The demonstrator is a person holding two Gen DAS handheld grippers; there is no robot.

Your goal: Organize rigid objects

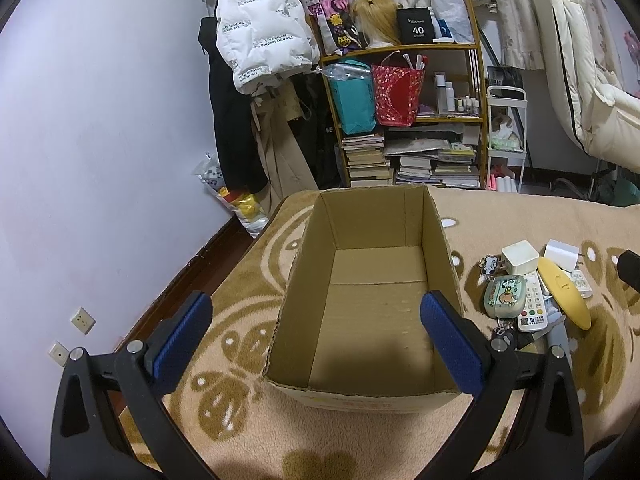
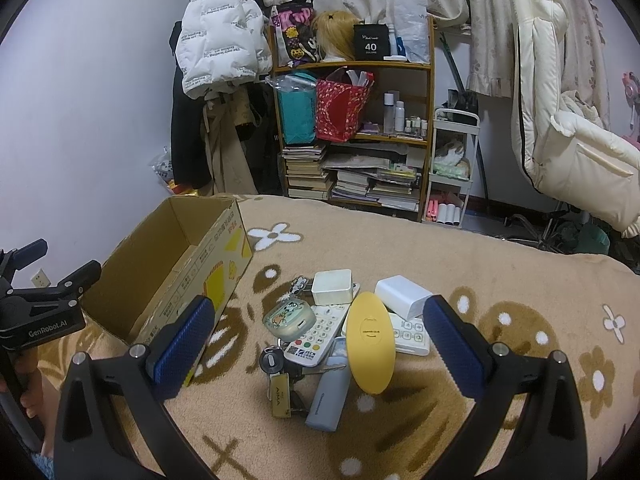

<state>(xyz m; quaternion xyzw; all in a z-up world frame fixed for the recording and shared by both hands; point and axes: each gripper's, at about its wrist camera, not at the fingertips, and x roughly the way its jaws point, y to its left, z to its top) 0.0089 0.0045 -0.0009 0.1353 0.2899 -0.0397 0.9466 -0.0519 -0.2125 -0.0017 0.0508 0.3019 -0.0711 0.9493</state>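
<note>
An empty open cardboard box [image 1: 372,304] [image 2: 168,272] stands on a tan flowered blanket [image 2: 400,256]. My left gripper [image 1: 316,340] hovers open over the box's near end, nothing between its blue pads. To the box's right lies a pile: a yellow oval case [image 2: 371,347] [image 1: 563,292], a white remote [image 2: 320,332], a green cartoon earbud case [image 2: 285,319] [image 1: 504,296], a white cube charger [image 2: 332,287], a white adapter [image 2: 402,296], a grey slim case [image 2: 326,396] and keys with a tag [image 2: 279,394]. My right gripper [image 2: 318,348] is open above this pile.
A bookshelf [image 2: 352,132] packed with bags, bottles and book stacks stands past the bed's far edge, with hung coats [image 2: 220,32] to its left and a white trolley [image 2: 450,168] to its right. A cream padded chair [image 2: 560,112] is at far right. A hand holds the left gripper's handle [image 2: 28,384].
</note>
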